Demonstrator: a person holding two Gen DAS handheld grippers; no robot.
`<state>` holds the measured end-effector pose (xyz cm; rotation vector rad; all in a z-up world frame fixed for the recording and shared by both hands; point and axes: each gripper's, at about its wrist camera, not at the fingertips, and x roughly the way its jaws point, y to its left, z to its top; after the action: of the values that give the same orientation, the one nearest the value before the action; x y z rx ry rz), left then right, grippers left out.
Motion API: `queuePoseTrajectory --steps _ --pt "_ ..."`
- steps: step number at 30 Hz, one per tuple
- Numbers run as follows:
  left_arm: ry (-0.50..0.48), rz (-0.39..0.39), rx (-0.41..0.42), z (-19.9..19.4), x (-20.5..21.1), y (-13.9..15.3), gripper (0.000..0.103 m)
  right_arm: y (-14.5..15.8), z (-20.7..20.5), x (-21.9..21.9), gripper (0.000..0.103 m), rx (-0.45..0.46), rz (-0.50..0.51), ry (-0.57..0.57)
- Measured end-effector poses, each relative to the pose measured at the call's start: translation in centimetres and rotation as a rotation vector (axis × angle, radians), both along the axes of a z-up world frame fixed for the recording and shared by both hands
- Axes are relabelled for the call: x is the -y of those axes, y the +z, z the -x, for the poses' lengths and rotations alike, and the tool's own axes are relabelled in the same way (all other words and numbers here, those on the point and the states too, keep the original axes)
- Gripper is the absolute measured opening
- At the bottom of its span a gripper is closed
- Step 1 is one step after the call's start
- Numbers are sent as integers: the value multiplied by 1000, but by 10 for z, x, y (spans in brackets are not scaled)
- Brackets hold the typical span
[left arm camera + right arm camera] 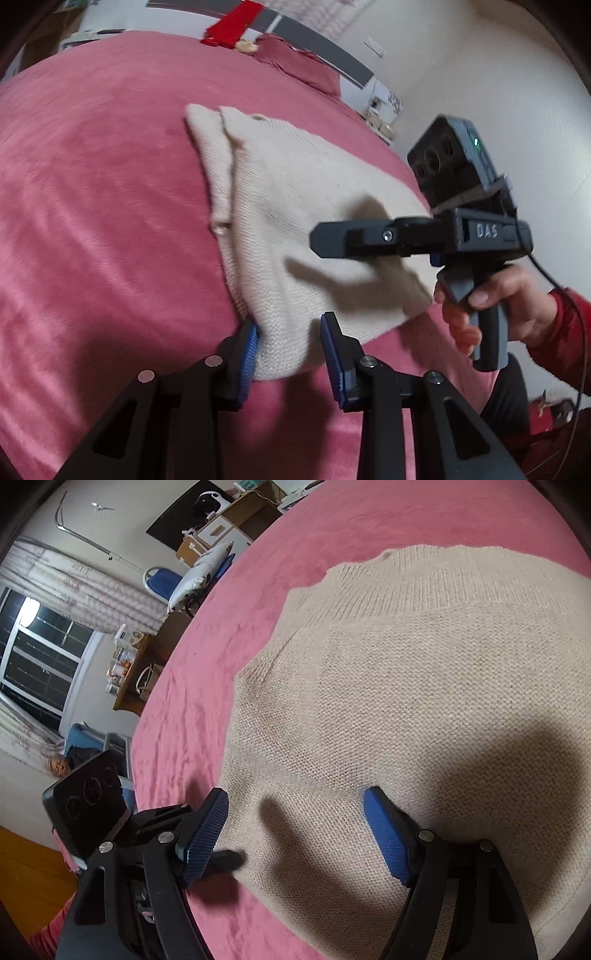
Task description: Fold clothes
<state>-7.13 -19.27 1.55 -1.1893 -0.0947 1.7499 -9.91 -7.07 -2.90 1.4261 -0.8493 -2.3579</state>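
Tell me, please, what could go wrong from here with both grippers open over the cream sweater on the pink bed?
The left gripper straddles only the near corner of the cream sweater; closing there may catch one knit layer, or the pink bedspread too. The right gripper hangs open above mid-fabric, so a pinch there would likely bunch the knit. The two tools are close together and could collide.

A broad stretch of the pink plush bedspread [92, 206] is left bare across the left of the left wrist view. The centre is taken up by the cream knitted sweater [295, 206], over whose right part the right gripper [328, 240] is held. A dark red pillow [299, 62] is seen at the upper middle.
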Motion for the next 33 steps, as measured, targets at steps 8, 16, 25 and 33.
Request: queuePoseTrajectory --steps 8,16,25,33 --pt "-28 8 52 -2 12 1 32 0 -3 13 77 -47 -77 32" --pt "-60 113 -64 -18 12 7 25 0 3 23 77 -23 -137 22" --pt "186 -115 -445 -34 30 92 28 37 -23 30 78 -99 -311 -34" --pt "162 165 -528 -7 -90 97 31 66 -115 -60 68 -160 -586 -381"
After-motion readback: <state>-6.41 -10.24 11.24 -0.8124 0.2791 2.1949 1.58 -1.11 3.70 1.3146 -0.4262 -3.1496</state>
